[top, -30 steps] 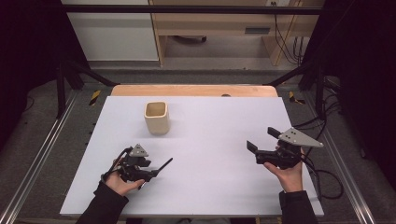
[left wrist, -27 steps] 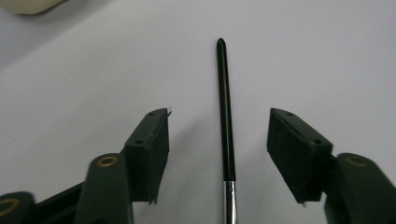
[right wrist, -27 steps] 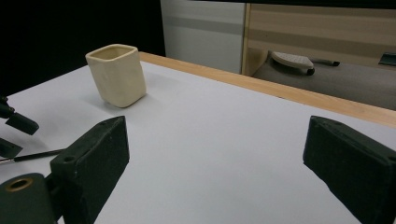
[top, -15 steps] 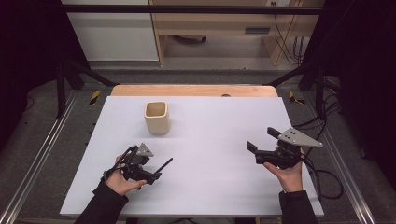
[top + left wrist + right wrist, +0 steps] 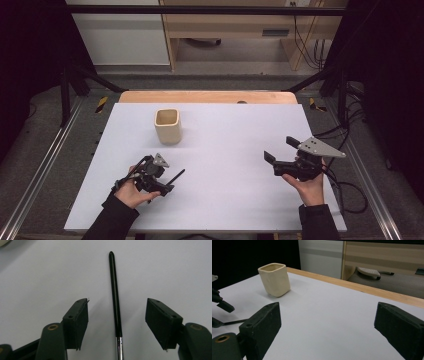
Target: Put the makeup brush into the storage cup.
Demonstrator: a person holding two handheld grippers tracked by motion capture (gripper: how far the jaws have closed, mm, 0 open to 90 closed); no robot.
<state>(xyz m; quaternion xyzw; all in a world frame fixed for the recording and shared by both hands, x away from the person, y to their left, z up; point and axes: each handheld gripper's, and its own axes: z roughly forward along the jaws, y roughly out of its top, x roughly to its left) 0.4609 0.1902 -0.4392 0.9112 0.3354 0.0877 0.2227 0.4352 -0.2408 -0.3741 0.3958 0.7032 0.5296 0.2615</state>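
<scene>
left claw (image 5: 117, 322) spread, jaws just closing, pads off brush | brush (image 5: 114, 290) flat on counter (image 5: 225, 150), 5 o'clock of cup (image 5: 166, 126) | light, stiff, slick, may roll; pinch mid-handle | right claw (image 5: 281, 152) spread, empty

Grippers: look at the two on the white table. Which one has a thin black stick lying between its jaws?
The left gripper. A slim black stick lies on the table between its open jaws, untouched. The right gripper has bare table between its jaws.
</scene>
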